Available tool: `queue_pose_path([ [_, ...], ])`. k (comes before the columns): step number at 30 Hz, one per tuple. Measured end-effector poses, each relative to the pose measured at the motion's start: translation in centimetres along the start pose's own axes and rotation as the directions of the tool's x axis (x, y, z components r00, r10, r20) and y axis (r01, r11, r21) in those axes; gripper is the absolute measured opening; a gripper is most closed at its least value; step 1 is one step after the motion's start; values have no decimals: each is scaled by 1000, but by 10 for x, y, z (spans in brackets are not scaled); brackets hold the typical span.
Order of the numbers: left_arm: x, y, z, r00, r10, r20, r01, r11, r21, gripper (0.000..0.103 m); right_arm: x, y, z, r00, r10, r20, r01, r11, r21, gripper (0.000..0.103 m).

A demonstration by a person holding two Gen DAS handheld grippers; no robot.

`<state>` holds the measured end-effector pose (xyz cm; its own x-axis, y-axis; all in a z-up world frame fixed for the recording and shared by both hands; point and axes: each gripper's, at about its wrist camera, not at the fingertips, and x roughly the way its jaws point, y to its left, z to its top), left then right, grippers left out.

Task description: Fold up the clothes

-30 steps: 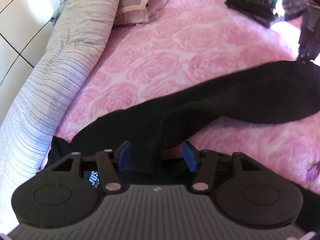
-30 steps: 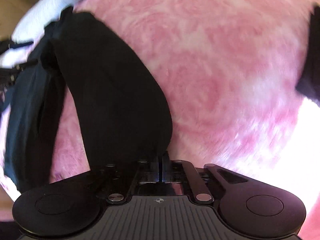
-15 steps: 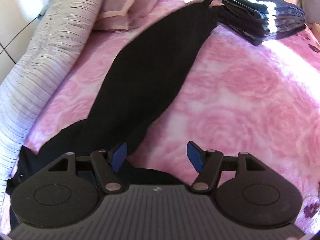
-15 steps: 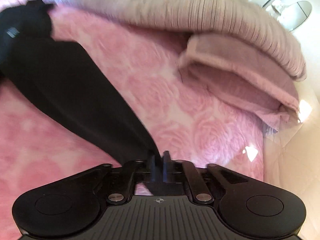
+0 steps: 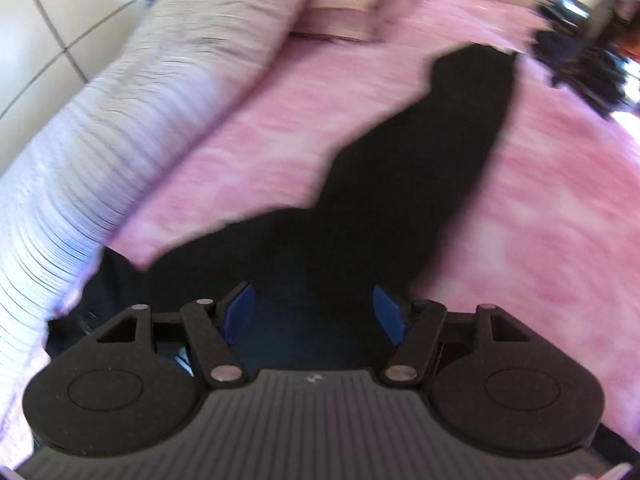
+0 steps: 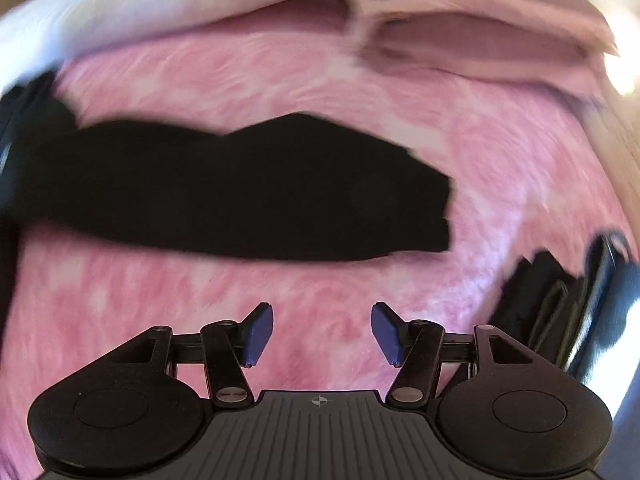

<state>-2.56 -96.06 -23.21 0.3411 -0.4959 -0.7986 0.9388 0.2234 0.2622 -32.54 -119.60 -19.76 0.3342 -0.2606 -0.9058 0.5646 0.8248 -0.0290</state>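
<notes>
A long black garment [image 5: 400, 184] lies stretched out on the pink rose-patterned bedspread [image 5: 560, 208]. My left gripper [image 5: 316, 312] is open, its blue pads [image 5: 240, 308] on either side of the garment's near end, which lies between and under the jaws. In the right wrist view the garment [image 6: 240, 192] lies flat across the bed, its free end on the right. My right gripper [image 6: 322, 334] is open and empty over bare bedspread [image 6: 320, 300], a short way in front of the garment.
A grey ribbed quilt [image 5: 100, 128] and pink pillows [image 5: 352, 8] run along the far side of the bed; the pillows [image 6: 480, 40] also show in the right wrist view. A stack of folded dark clothes [image 6: 560, 312] sits at the right, and shows blurred in the left view [image 5: 580, 60].
My right gripper has opened and let go of the garment's end, then drawn back. The garment now lies flat on the bed. My left gripper stays open at the near end.
</notes>
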Motion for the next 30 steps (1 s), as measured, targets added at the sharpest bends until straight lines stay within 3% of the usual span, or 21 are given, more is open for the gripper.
queue_pose_path([
  [4,46,41,24,999,44,-19,-43,999,28,61,10,-32,16,998,19,64,-35,968,250,59],
  [8,96,62,37,995,47,-90,-30,983,183,56,42,-55,36,994,44,104,-89,871,484,64],
  [12,128,70,43,983,-87,-159,127,957,260,54,59,-56,35,993,-21,118,-53,807,588,64],
  [14,137,68,45,971,-152,-187,204,932,300,54,63,-57,31,987,-29,158,-77,780,621,63],
  [16,142,66,48,963,-180,-201,239,915,326,44,63,-56,30,982,-52,180,-74,774,629,50],
  [17,143,65,49,962,-182,-205,243,913,328,34,63,-56,29,980,-64,190,-73,770,633,20],
  [18,144,64,50,960,-184,-210,247,911,330,12,55,-54,30,976,-96,195,-48,781,622,10],
  [19,141,64,52,962,-181,-204,243,908,341,0,46,-53,30,971,-128,201,-22,791,611,9],
  [22,128,85,64,981,-150,-121,175,955,238,0,21,-48,30,950,-222,220,57,814,578,8],
  [24,128,106,66,990,-111,-84,119,988,100,1,4,-45,31,930,-283,234,111,824,555,8],
  [25,134,110,64,990,-108,-93,114,992,60,1,-3,-39,25,922,-314,228,151,831,535,8],
  [27,147,100,56,987,-94,-131,104,992,69,1,1,-24,15,919,-350,184,224,844,487,8],
  [29,155,91,51,986,-74,-147,85,994,74,1,-3,-10,6,938,-300,177,190,867,461,10],
  [30,157,87,51,988,-61,-144,72,995,73,1,-5,-3,2,946,-274,172,173,877,449,16],
])
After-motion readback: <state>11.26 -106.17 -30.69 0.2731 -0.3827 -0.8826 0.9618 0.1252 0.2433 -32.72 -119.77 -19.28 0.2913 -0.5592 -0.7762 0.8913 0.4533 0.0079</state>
